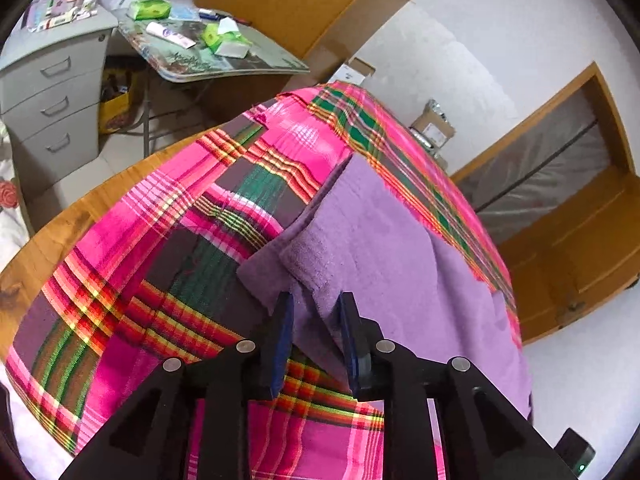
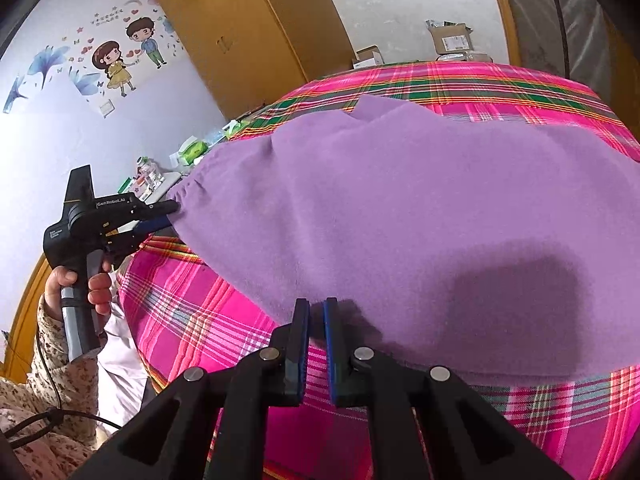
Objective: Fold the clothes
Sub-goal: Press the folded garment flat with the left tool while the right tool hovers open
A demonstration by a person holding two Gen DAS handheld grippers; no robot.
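- One purple garment (image 2: 400, 216), spread flat over plaid sheet (image 2: 192, 328) on bed; long axis across right wrist view, from gathered corner at left toward right edge.
- Far edge wavy, with small peak near middle; near edge curving just beyond right gripper (image 2: 316, 312).
- Fuzzy, fleece-like cloth, plain lilac, no print; dark shadow patch on near right part.
- Folded, doubled hem visible in left wrist view, garment (image 1: 384, 232) running away from camera along bed.
- Left gripper (image 1: 314, 304) with jaws clamped on garment's corner, fabric bunched and puckered at pinch (image 2: 178, 204); corner lifted slightly off sheet.
- Right gripper with jaws nearly together, thin gap between blue pads, at garment's near edge; any cloth between them not discernible.
- Hand (image 2: 76, 280) in floral sleeve on left gripper's handle.
- Grey drawer unit (image 1: 52, 92) beyond bed, packets and boxes littering top.
- Open cardboard box (image 2: 450, 40) on floor past bed's far end; contents unclear.
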